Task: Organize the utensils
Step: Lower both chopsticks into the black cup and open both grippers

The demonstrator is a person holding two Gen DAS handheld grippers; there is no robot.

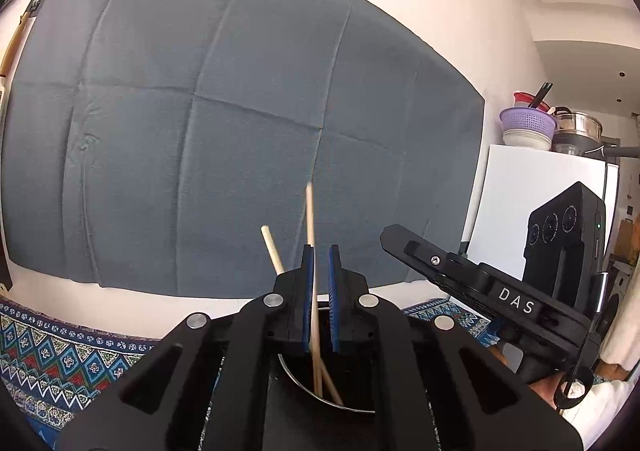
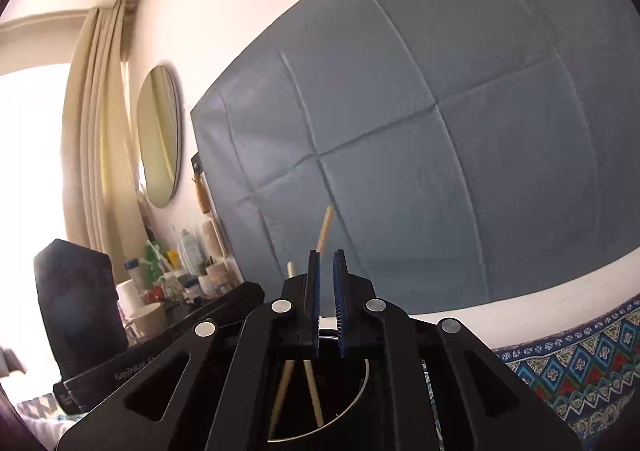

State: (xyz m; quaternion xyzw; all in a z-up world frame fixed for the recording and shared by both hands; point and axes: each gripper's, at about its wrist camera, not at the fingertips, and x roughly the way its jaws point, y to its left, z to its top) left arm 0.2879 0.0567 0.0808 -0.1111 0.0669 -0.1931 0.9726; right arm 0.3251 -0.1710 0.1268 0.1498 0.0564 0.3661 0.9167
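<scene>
Left gripper jaws slightly apart around one pale wooden chopstick standing in the round metal holder, not clearly pinching; right gripper jaws nearly together, empty. Lifting the left gripper could snag the stick and tip the holder.

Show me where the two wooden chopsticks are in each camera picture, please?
Left wrist view: the chopsticks stand low in the middle, in the round metal cup, one rising between the left gripper's blue pads.
Right wrist view: low in the middle again, crossing in the same cup, rising left of the right gripper.
Shared landmark: the grey-blue cloth on the wall.
</scene>
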